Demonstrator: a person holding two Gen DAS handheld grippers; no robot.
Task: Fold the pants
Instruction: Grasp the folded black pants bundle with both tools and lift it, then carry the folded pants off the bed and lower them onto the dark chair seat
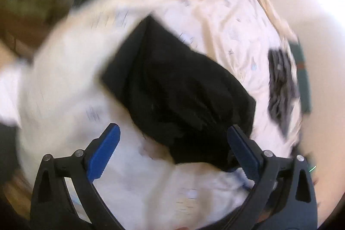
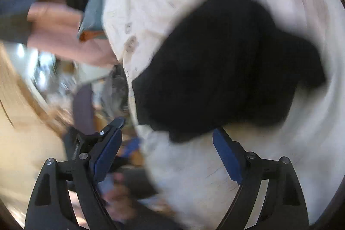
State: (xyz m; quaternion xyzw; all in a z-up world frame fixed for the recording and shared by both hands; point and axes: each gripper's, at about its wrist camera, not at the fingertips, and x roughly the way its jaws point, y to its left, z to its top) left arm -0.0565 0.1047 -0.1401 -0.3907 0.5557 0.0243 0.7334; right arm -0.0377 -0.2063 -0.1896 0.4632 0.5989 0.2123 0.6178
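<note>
The black pants [image 1: 179, 89] lie bunched in a rough folded heap on a cream patterned bedsheet [image 1: 215, 14]. My left gripper [image 1: 173, 135] is open and empty, hovering just above the near edge of the pants. In the right wrist view the pants [image 2: 226, 70] show as a dark blurred mass on the sheet [image 2: 151, 3]. My right gripper [image 2: 167, 137] is open and empty, just short of the pants' near edge. Both views are motion-blurred.
A grey patterned garment [image 1: 280, 87] lies at the sheet's right edge, beside a teal object [image 1: 304, 79]. In the right wrist view, pink cloth [image 2: 64, 36] and a teal item [image 2: 94, 12] lie off the bed's left side, over a blurred floor.
</note>
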